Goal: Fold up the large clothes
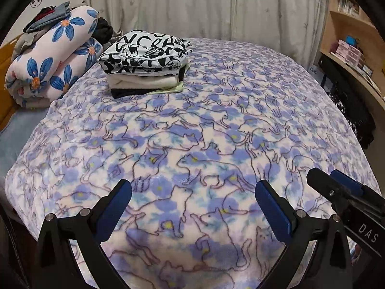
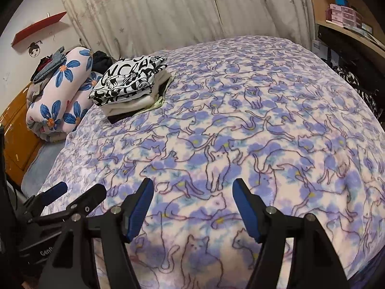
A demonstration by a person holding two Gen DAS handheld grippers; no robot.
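Observation:
A stack of folded clothes (image 1: 144, 65) sits at the far left of the bed, topped by a black-and-white lettered garment (image 1: 146, 50); it also shows in the right wrist view (image 2: 131, 86). My left gripper (image 1: 193, 192) is open and empty, low over the near part of the purple cat-print blanket (image 1: 216, 125). My right gripper (image 2: 192, 190) is open and empty beside it, also over the blanket (image 2: 240, 120). The right gripper shows at the right edge of the left wrist view (image 1: 334, 180), and the left gripper at the lower left of the right wrist view (image 2: 79, 190).
A rolled flower-print quilt (image 1: 53, 62) with loose dark clothes (image 1: 48, 16) on top lies at the far left. Curtains (image 1: 204, 7) hang behind the bed. Wooden shelves with boxes (image 1: 349, 48) stand at the right. A dark patterned cloth (image 1: 356, 118) hangs by the bed's right edge.

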